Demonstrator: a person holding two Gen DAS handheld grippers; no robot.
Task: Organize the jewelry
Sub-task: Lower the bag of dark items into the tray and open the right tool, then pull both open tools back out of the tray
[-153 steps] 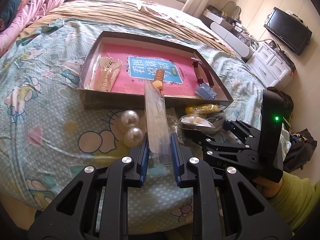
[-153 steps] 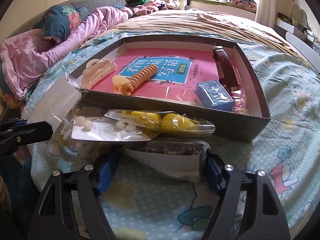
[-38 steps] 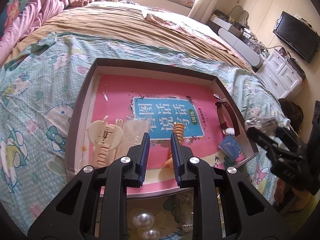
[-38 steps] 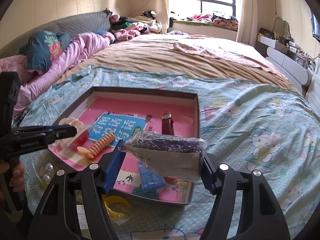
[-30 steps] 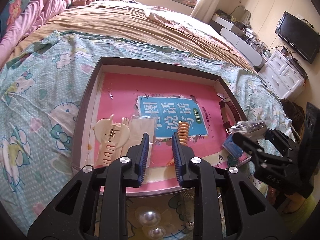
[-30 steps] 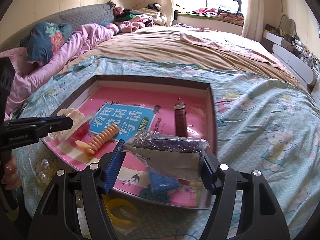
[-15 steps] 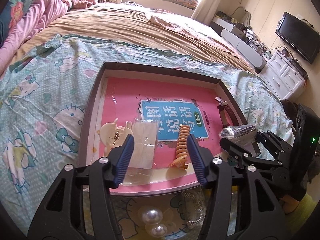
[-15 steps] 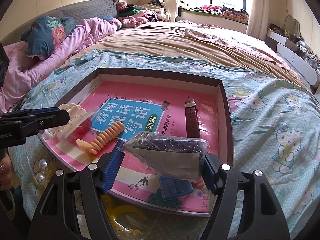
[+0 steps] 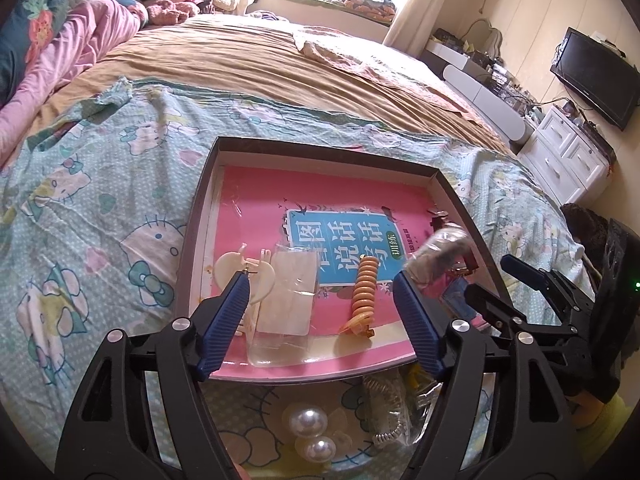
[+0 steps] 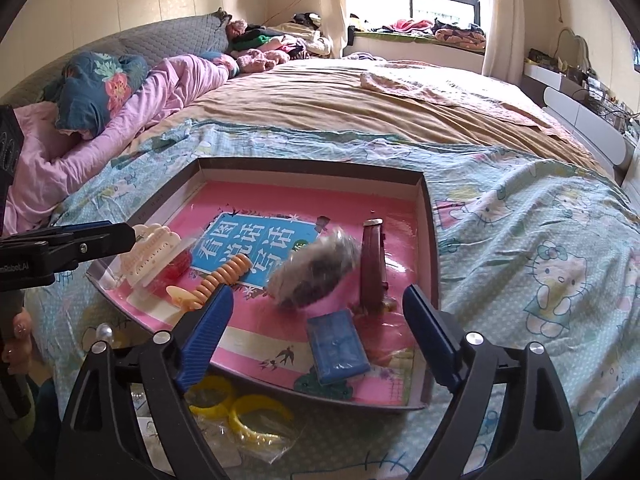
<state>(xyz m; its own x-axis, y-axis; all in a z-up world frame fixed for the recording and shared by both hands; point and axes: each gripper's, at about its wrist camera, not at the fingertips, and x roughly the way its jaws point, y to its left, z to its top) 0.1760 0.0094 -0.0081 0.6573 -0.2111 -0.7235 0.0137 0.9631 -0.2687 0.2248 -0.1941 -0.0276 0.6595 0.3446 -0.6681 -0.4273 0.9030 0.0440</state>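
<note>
Both grippers are spread wide and hold nothing. The right gripper [image 10: 316, 320] hangs over the near right part of the tray [image 10: 427, 240], and just in front of its fingers a clear bag of dark beads [image 10: 316, 276] shows blurred over the pink floor of the tray; I cannot tell whether it already rests there or is in the air. The left gripper [image 9: 320, 316] hovers over the near left part of the same tray, above a flat clear packet [image 9: 290, 292] that lies between a cream hair claw [image 9: 244, 276] and an orange spiral hair tie [image 9: 364, 292]. Also inside the tray are a dark red watch strap [image 10: 372, 272] along the right wall and a small blue box [image 10: 338, 346] near the front. So a good part of the work seems done. What is left, as far as I can judge, lies on the bed sheet in front of the tray: two big pearls [image 9: 310, 434], a coiled pale hair tie in a bag [image 9: 382, 408] and a bag with yellow bangles [image 10: 240, 408]. These look like the next things to collect.
</note>
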